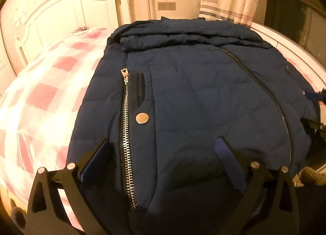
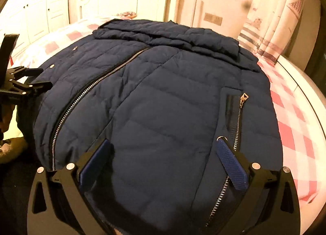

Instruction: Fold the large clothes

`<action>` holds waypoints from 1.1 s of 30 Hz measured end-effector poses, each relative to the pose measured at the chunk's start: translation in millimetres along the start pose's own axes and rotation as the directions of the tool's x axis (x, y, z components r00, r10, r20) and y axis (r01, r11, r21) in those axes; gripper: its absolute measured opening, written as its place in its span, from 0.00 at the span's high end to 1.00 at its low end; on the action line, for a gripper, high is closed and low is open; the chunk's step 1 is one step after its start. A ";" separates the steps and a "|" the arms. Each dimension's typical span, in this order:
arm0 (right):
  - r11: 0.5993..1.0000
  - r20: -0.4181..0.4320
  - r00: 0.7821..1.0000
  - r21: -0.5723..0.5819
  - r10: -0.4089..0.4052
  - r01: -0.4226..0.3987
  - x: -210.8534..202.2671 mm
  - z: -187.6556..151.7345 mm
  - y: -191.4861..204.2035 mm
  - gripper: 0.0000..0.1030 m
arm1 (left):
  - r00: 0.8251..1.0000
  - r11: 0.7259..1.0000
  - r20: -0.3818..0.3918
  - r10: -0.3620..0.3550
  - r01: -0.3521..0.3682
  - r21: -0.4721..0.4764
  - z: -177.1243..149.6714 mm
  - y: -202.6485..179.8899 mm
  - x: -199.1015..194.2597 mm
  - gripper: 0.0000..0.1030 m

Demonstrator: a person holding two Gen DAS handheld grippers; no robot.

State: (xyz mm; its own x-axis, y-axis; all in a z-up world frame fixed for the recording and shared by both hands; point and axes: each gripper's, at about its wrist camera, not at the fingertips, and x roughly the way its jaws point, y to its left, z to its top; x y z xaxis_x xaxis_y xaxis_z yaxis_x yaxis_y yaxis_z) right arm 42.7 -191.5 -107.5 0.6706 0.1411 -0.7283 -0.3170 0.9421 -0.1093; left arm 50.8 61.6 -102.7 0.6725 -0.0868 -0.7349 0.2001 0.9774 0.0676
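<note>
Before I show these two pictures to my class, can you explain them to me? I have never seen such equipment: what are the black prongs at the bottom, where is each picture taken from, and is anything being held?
There is no robot here. A person holds a two-fingered tool in each hand, and each tool carries a wide-angle camera that looks along its fingers.

One picture comes from the left hand-held gripper, the other from the right hand-held gripper. The black prongs with blue pads are those fingers.

A navy quilted jacket lies on a bed with a pink checked sheet. Its front zip is done up and its sleeves seem to be folded across its far end. A white headboard and curtains stand behind it.

Both tools are open over the jacket's near edge. Nothing is held.
</note>
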 end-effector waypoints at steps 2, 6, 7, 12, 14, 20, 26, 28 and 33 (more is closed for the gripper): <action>0.999 -0.009 1.000 0.021 -0.026 0.026 -5.1 4.3 -5.9 0.04 | 1.000 1.000 0.006 0.005 -0.005 -0.001 -1.0 -0.6 -0.5 0.02; 0.987 0.016 0.997 0.139 -0.078 0.075 -14.6 -1.4 -37.6 0.04 | 1.000 1.000 0.012 0.001 -0.001 -0.007 -2.3 -1.0 -1.7 0.02; 0.981 -0.015 0.996 0.168 -0.092 0.093 -9.8 -5.3 -47.1 0.04 | 1.000 1.000 0.012 0.001 -0.001 -0.007 -2.2 -0.6 -1.2 0.02; 0.978 -0.013 0.997 0.192 -0.077 0.078 -1.1 -16.4 -55.2 0.04 | 1.000 1.000 0.016 -0.001 0.001 -0.006 -2.5 0.9 -1.2 0.02; 0.979 -0.028 0.997 0.188 -0.078 0.082 -0.8 -14.1 -55.4 0.04 | 1.000 1.000 0.016 -0.002 0.002 -0.006 -2.5 1.2 -1.0 0.02; 0.972 -0.021 0.999 0.231 -0.040 0.044 -8.1 -21.3 -65.5 0.04 | 1.000 1.000 0.020 -0.020 0.020 0.004 -3.3 2.5 -2.7 0.02; 0.963 -0.005 0.998 0.265 -0.055 0.054 -33.5 -47.8 -79.7 0.04 | 0.997 0.989 0.071 -0.014 0.024 -0.146 -22.2 57.9 -38.7 0.02; 0.951 -0.012 0.999 0.306 -0.050 0.051 -38.7 -64.2 -89.7 0.04 | 0.998 0.974 0.060 -0.009 0.023 -0.227 -40.7 86.1 -45.5 0.02; 0.885 0.031 0.995 0.455 0.091 -0.095 -34.4 -101.2 -114.0 0.04 | 0.992 0.947 0.099 -0.077 0.104 -0.305 -81.4 108.6 -60.2 0.03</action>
State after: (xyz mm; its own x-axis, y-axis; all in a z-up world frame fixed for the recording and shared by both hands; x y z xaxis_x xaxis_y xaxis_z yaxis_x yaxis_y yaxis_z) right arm -12.1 -334.5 -138.4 0.6596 0.2359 -0.7137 -0.0396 0.9591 0.2803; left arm -25.9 188.7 -106.1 0.7224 -0.1800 -0.6676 0.0416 0.9751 -0.2180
